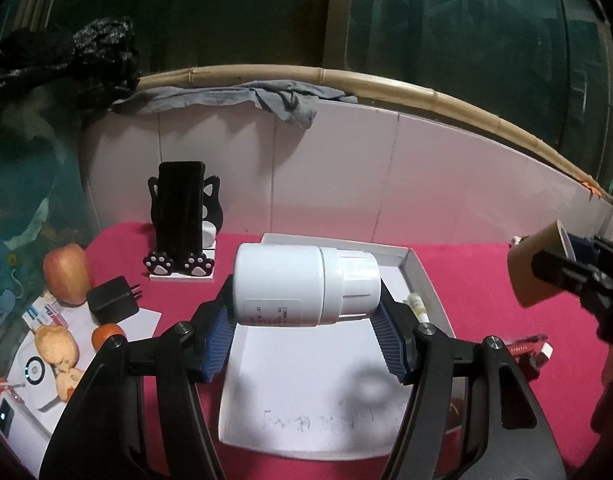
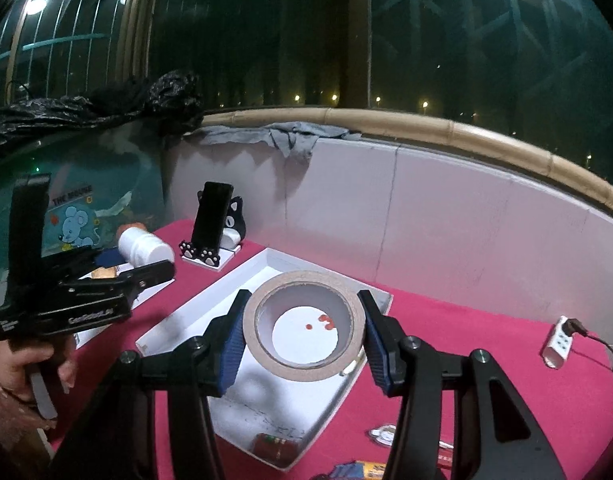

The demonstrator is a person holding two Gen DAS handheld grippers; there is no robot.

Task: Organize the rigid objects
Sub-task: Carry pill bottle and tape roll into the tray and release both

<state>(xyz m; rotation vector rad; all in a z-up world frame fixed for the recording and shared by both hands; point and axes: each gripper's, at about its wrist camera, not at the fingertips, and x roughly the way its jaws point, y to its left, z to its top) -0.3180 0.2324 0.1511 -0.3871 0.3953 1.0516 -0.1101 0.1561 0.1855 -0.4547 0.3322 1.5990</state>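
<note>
Black jaws with blue ribbed pads belong to the left gripper (image 1: 306, 312), which is clamped on a white plastic pill bottle with a ribbed screw cap (image 1: 304, 285), held sideways with the cap toward three o'clock, in the air above a shallow white cardboard tray (image 1: 424, 280). A small pale tube (image 1: 417, 305) lies in the tray by its three-o'clock wall. The tray sits on a crimson tablecloth (image 1: 466, 272).

From the other camera, the right gripper (image 2: 304, 326) is clamped on a beige roll of masking tape (image 2: 258, 328), its open core facing the lens, and it too hangs over the white tray; a small red box (image 2: 275, 445) rests in the tray's near corner at six o'clock. At nine o'clock a hand (image 2: 24, 364) grips the handle of the left tool.

Farther off, at ten o'clock in the left view, a red apple (image 1: 65, 268), a black plug adapter (image 1: 112, 299) and a small orange fruit (image 1: 107, 335) lie on the cloth. Beyond the tray stands a black phone (image 1: 180, 206) propped in a cat-shaped stand with paw feet (image 1: 178, 266). At three o'clock in the right view lies a white power strip (image 2: 559, 342). A white tiled wall (image 1: 386, 176) topped by a bamboo rail (image 1: 386, 84) and a grey rag (image 1: 274, 98) closes the scene.
</note>
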